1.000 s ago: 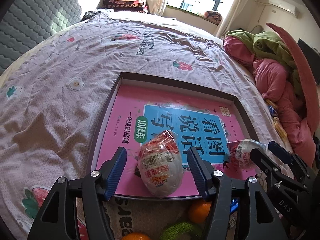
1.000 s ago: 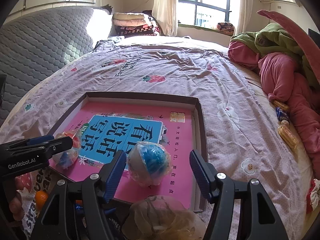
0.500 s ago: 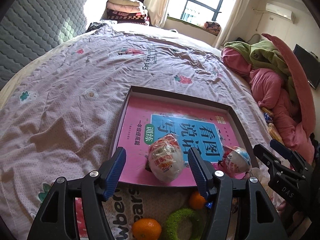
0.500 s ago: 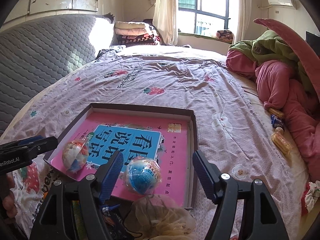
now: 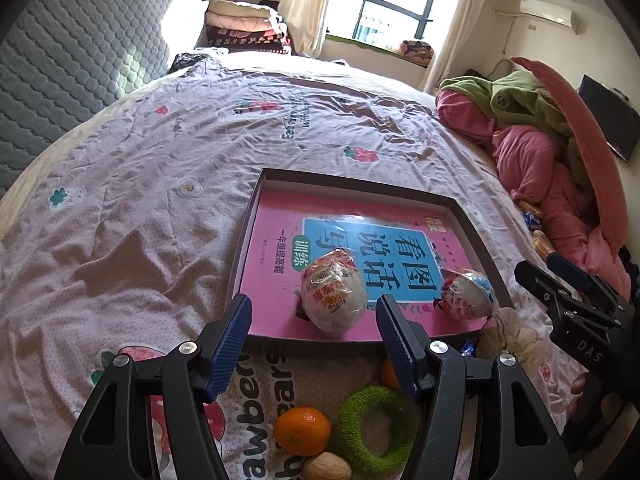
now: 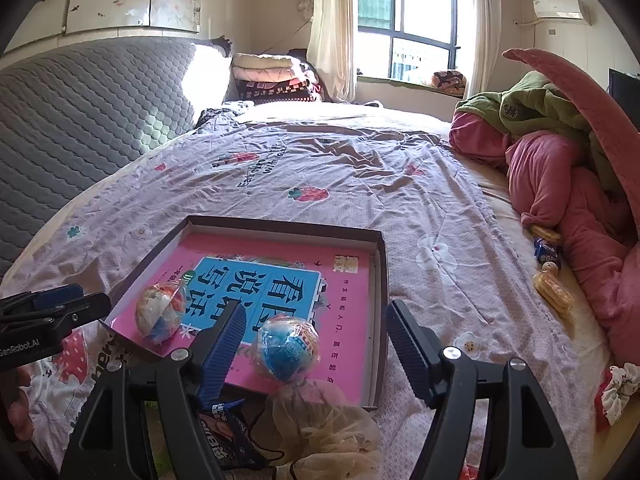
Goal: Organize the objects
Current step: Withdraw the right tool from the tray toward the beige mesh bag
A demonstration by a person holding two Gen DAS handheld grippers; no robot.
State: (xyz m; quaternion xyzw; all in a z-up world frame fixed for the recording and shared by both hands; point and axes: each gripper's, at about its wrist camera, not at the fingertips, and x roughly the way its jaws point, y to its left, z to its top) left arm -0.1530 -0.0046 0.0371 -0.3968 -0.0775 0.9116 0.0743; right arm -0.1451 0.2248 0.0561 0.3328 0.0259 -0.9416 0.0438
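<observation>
A shallow dark-rimmed box [image 5: 352,184] lined with a pink book lies on the bedspread. Two wrapped toy eggs rest inside it near the front edge. The red-and-white egg [image 5: 334,300] sits just beyond my left gripper [image 5: 313,316], whose blue pads stand open and clear of it. In the right wrist view the blue egg [image 6: 288,348] lies between the fingers of my right gripper [image 6: 316,320], which is open with neither pad touching it. There the red-and-white egg [image 6: 160,312] shows at the box's left, by the left gripper's tip [image 6: 52,316].
In front of the box lie an orange [image 5: 302,430], a green fuzzy ring [image 5: 374,426], a walnut [image 5: 326,468], a beige mesh bag [image 6: 324,416] and a dark snack packet [image 6: 224,432]. Wrapped snacks [image 6: 554,292] and piled pink and green bedding [image 6: 560,160] lie at the right.
Both grippers have drawn back and up from the box, leaving both eggs lying in it. The right jaws stand a little wider than before.
</observation>
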